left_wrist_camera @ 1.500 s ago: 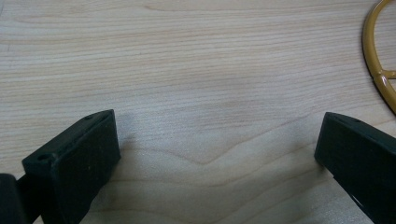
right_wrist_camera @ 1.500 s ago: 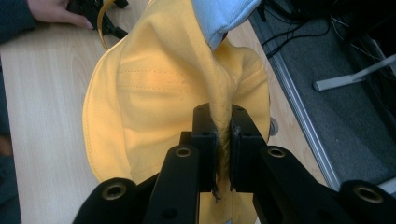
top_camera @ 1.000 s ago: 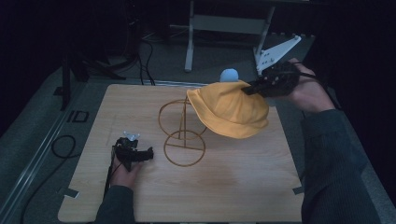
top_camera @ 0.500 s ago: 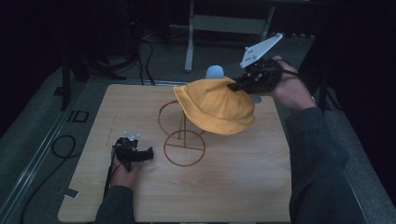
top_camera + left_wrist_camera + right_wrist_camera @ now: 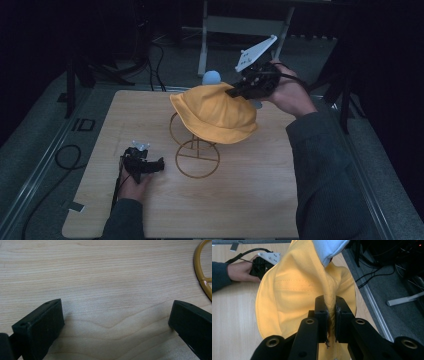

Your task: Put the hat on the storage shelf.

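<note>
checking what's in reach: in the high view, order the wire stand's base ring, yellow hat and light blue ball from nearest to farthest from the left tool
1. Wire stand's base ring: on the table, just right of the left tool.
2. Yellow hat: raised over the stand, pinched by the right tool.
3. Light blue ball: behind the hat, at the far edge.

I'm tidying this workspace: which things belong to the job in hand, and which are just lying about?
In use:
- yellow hat, pinched by the right gripper
- wire hat stand

Lying about:
- floor cables
- white metal frame behind the table
- left gripper, idle
</note>
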A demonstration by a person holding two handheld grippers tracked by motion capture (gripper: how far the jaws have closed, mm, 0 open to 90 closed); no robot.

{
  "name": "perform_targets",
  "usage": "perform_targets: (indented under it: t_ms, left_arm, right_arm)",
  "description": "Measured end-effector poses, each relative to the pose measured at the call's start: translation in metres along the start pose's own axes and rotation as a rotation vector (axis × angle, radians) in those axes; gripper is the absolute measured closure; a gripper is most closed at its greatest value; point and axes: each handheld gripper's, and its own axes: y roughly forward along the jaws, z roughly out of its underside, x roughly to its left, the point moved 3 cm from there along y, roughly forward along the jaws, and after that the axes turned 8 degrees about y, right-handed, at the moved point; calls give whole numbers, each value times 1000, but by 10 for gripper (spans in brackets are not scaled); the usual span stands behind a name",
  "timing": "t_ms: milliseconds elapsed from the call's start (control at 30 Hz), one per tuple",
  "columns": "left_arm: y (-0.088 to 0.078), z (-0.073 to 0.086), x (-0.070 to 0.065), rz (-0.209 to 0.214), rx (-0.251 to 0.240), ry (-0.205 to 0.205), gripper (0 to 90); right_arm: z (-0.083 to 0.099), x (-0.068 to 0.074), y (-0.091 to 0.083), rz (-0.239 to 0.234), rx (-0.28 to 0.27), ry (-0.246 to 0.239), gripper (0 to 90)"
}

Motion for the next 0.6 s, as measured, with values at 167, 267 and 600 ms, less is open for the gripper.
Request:
perform_targets:
  t_ms: [167, 267, 600]
  left_arm:
    - [0, 0, 0, 1, 1, 1, 0]
    - [0, 0, 0, -1, -1, 0, 0]
    - [0, 0, 0, 0, -2, 0, 0]
  right_arm:
    - [-7, 5, 11, -8, 10, -11, 827]
    - [-17, 10, 22, -15, 10, -19, 824]
    - [-34, 25, 64, -34, 42, -26, 791]
